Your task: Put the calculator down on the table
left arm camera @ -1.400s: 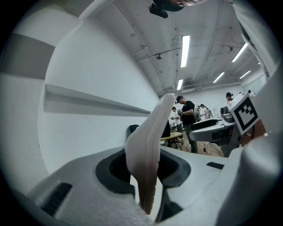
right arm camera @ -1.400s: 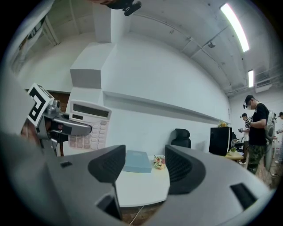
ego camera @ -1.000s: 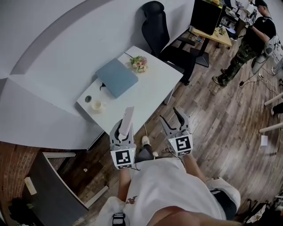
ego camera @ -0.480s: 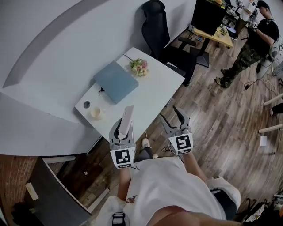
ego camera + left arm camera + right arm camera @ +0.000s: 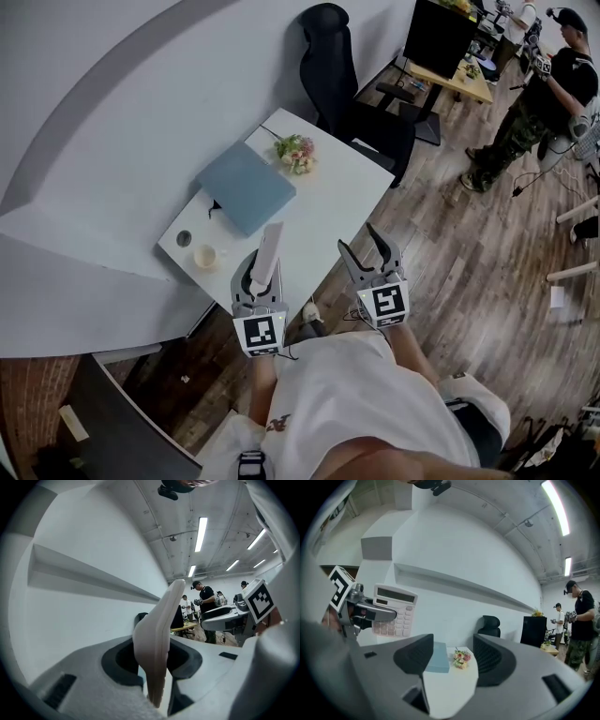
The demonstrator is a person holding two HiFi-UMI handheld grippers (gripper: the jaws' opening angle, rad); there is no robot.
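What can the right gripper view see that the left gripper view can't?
Only the right gripper view shows the calculator's keys and screen. It also shows the white table with a flat blue thing and flowers on it.

Only the left gripper view shows, close up, the left hand-held gripper with its jaws shut on the calculator's thin edge.

Both views show the calculator and a person in black standing far off.

Both forearms (image 5: 263,373) reach forward side by side, tongs held level. The left tongs (image 5: 262,274) are clamped on the calculator (image 5: 157,639), which stands on edge between the jaws. The right tongs (image 5: 361,246) stand wide apart.
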